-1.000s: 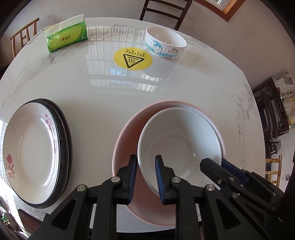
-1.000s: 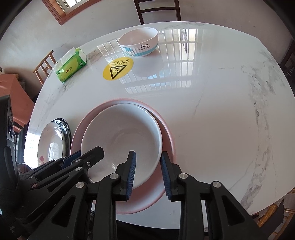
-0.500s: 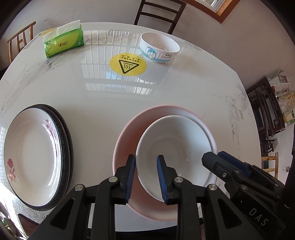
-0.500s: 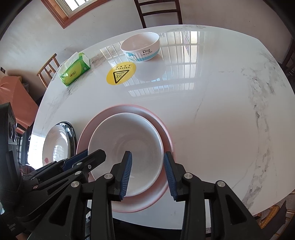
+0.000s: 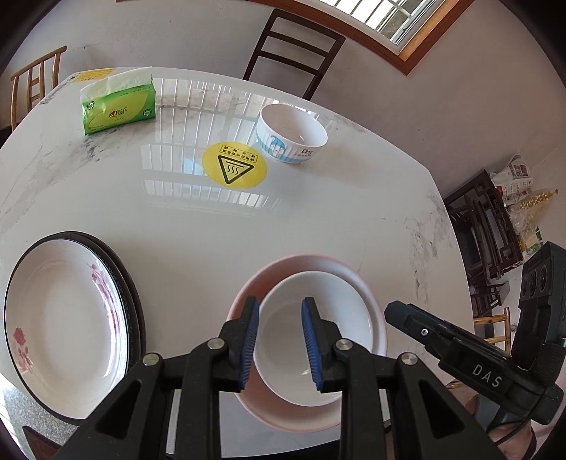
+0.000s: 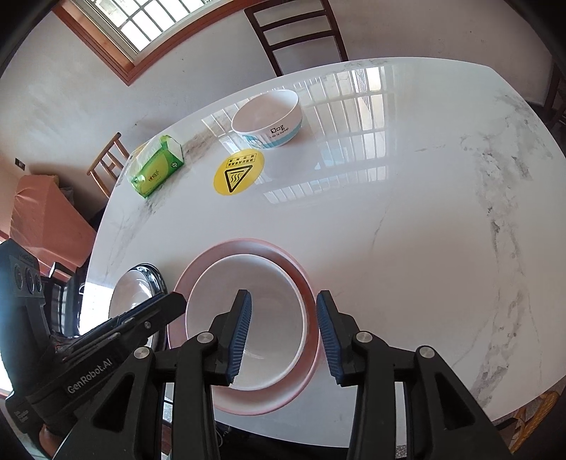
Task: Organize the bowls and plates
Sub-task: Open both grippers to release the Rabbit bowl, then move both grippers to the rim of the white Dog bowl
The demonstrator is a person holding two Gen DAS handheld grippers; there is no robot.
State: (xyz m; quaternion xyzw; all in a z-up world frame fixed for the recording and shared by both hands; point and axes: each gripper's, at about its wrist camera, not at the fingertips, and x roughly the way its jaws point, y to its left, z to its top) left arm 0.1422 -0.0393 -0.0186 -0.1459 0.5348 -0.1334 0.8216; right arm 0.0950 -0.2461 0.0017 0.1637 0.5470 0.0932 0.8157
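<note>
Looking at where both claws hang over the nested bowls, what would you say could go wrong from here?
1. The white bowl sits off-centre in the pink bowl; lifting both could make it slide.
2. The left claw and right claw hang close together, both open and empty; they might collide.
3. The glossy table could let bowls skid.

This is a home dining room. A glossy white marble-patterned bench [image 5: 318, 219] carries crockery: a flowered plate [image 5: 67, 318], a cartoon-printed bowl [image 5: 292, 139] and a green tissue pack [image 5: 118, 106]. Dark wooden dining chairs [image 5: 293, 53] stand against a plain plastered wall, and a wood-framed barred window [image 6: 141, 32] lets in daylight. Household clutter fills one corner [image 5: 513, 198].
</note>
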